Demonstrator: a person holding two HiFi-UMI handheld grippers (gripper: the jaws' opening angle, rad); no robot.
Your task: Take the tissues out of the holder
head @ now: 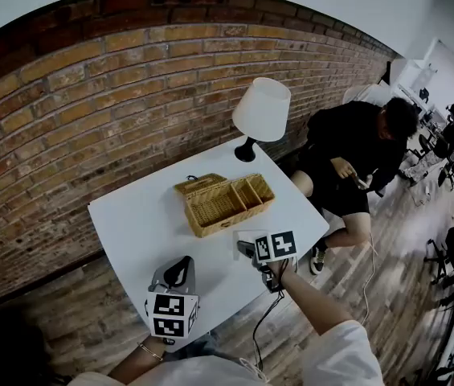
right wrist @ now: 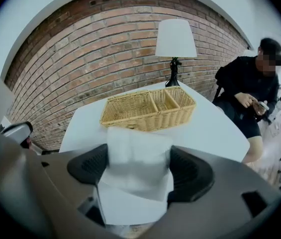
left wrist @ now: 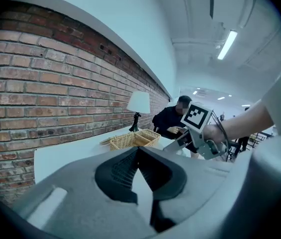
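On the white table (head: 142, 223), in the head view, a wicker basket (head: 225, 203) is seen, with a lamp (head: 260, 112) behind it. The left gripper (head: 181, 270) and right gripper (head: 245, 252) are held in front of the basket.

In the left gripper view, the jaws are seen closed tip to tip, with nothing between them.

In the right gripper view, a white pack of tissues (right wrist: 135, 168) is clamped between the jaws, in front of the basket and outside it.

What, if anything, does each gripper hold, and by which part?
The right gripper holds a white tissue pack, clamped across its two opposite sides. The left gripper holds nothing; its jaws are together.
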